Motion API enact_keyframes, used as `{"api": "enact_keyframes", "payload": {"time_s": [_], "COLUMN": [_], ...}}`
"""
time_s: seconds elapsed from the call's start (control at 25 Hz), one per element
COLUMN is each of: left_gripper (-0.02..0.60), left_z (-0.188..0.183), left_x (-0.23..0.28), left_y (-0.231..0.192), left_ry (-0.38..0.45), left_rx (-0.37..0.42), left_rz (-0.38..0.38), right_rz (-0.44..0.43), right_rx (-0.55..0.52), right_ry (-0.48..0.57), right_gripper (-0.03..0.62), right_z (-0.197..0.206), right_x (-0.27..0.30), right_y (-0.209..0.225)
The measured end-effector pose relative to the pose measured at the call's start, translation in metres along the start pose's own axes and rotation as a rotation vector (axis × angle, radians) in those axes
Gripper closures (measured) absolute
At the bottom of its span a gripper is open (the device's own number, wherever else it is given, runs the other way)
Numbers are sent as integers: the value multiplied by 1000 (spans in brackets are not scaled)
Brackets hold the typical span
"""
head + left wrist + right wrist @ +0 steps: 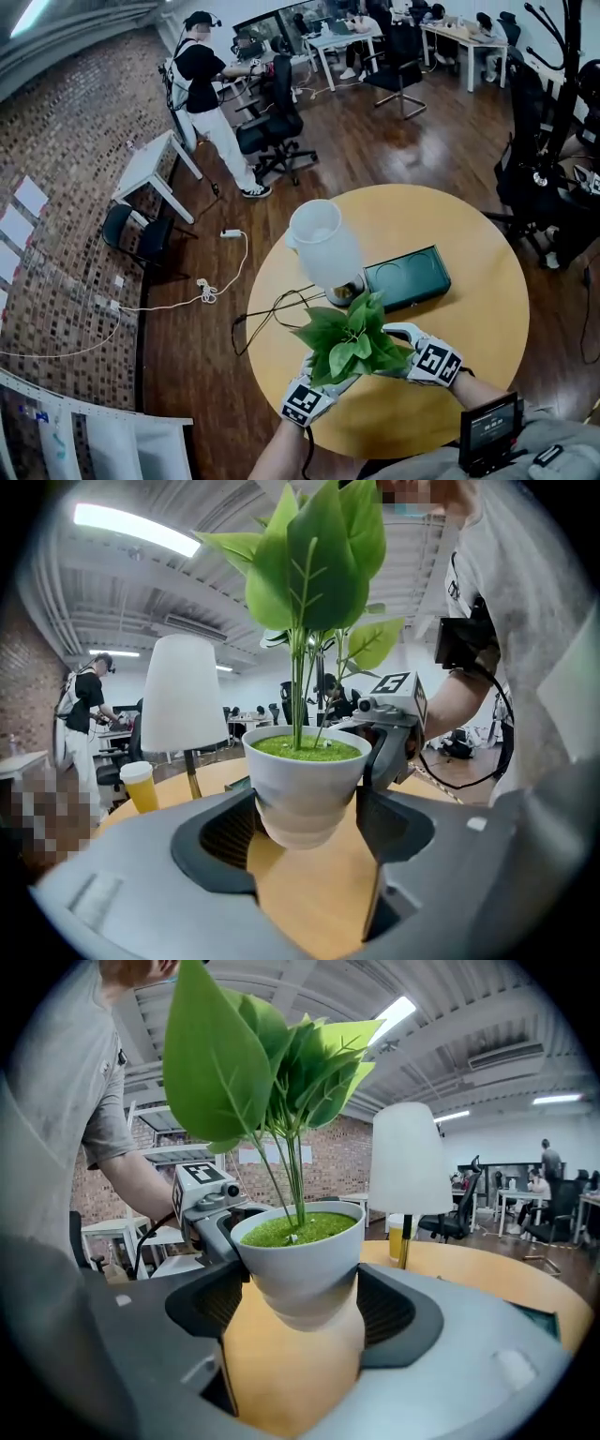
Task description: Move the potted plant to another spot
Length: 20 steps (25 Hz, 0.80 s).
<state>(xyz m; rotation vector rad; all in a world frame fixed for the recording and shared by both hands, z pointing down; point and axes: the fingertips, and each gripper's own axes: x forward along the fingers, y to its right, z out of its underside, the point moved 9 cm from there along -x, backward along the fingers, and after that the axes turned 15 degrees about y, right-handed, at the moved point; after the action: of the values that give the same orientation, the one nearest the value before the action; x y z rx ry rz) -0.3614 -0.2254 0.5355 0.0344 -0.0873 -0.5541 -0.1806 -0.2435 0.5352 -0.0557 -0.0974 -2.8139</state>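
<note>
White and smooth, the pot (305,785) looks like a stiff glazed or plastic shell. It would probably be slippery under hard pads and liable to chip if knocked. It narrows towards its base, so a hold on the lower wall, under the wider rim, should let the flare wedge down into the jaws rather than slide through. The plant (352,339) above it has tall thin stems and broad soft leaves. These would bend or tear if pinched, and they likely put the weight high, so the pot is best kept upright. The whole thing is probably fairly light.

The left tool (305,822) is clamped on the pot's lower half, one pad against each side. The right tool (302,1312) grips the same band from the opposite side, so the two face each other across the pot. The leaves spread over both sets of jaws.

The pot sits upright between the four pads, its base clear of the counter (469,309) below. Beyond the tools, on the counter, stands a lamp (323,246), with a yellow cup (141,785) near it.
</note>
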Motion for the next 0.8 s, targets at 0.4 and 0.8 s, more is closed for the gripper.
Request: {"api": "enact_keyframes", "payload": {"time_s": [0.4,0.8], "left_gripper": [244,245], "left_z": [-49,-70], "left_x": [14,-1], "left_y": [23,38], "left_ry": [37,68], "left_rx": [52,71], "left_rz": [61,140], "right_rz": [71,156], "right_rx": [-33,-50], "right_ry": [37,30], "right_gripper": [223,223], "right_z": [-41,-60], "right_x": [-39,-49], "right_y": [-15,-50]}}
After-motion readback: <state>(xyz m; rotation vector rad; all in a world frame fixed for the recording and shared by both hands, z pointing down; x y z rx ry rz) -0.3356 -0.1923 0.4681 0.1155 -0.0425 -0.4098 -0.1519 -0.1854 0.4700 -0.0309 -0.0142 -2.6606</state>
